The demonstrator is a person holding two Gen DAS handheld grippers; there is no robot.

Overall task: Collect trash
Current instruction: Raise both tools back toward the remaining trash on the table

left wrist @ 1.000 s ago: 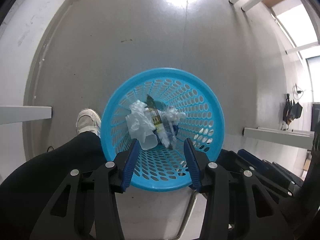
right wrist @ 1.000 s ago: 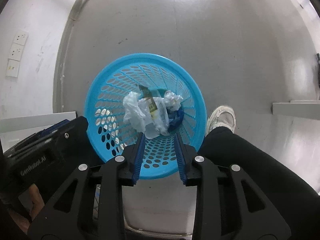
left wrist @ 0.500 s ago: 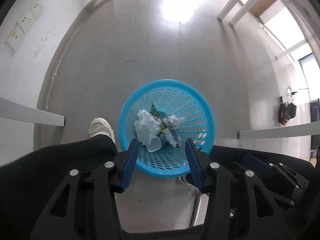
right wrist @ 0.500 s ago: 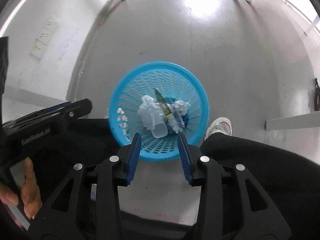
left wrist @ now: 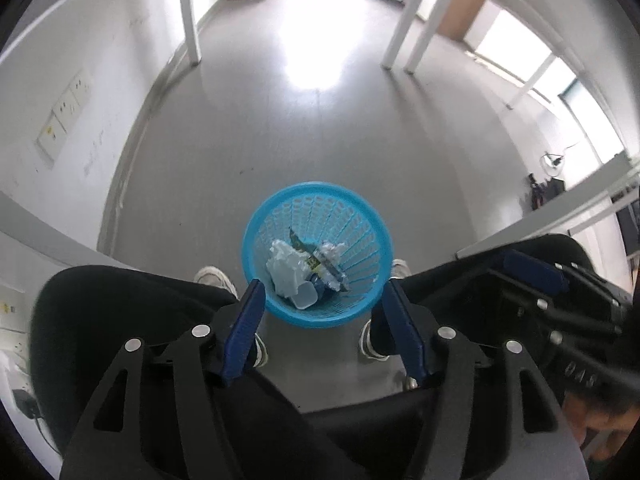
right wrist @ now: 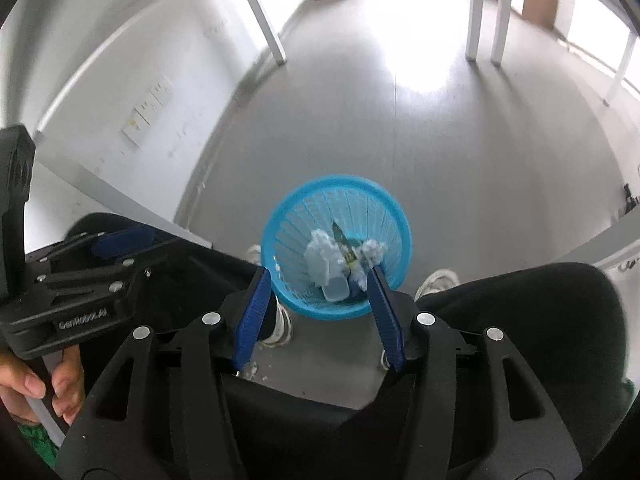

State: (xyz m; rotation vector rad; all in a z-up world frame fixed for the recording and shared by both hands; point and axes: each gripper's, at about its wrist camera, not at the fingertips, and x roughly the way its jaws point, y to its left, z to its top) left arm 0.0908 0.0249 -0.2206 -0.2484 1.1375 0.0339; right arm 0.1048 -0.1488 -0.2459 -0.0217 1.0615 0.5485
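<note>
A blue mesh basket (left wrist: 256,256) (right wrist: 394,208) stands on the grey floor between a seated person's feet. Inside it lie crumpled white paper (left wrist: 284,270) (right wrist: 320,258), a clear plastic cup (left wrist: 303,301) (right wrist: 335,290) and a dark wrapper (left wrist: 302,246) (right wrist: 340,236). High above the basket, my left gripper (left wrist: 323,294) has its jaws opening with nothing between them. My right gripper (right wrist: 316,280) also hangs well above the basket, jaws opening and empty. Each gripper shows in the other's view, at the right (left wrist: 560,300) and at the left (right wrist: 80,280).
The person's black-trousered legs (left wrist: 120,304) (right wrist: 520,320) and white shoes (left wrist: 212,278) (right wrist: 436,282) flank the basket. White table legs (left wrist: 190,12) (right wrist: 476,8) stand farther off. A white wall with sockets (left wrist: 64,116) runs along the left.
Both grippers have risen away from the basket, which now looks much smaller and farther below. Both pairs of jaws stand wider apart. More of the room and the person's legs is in view.
</note>
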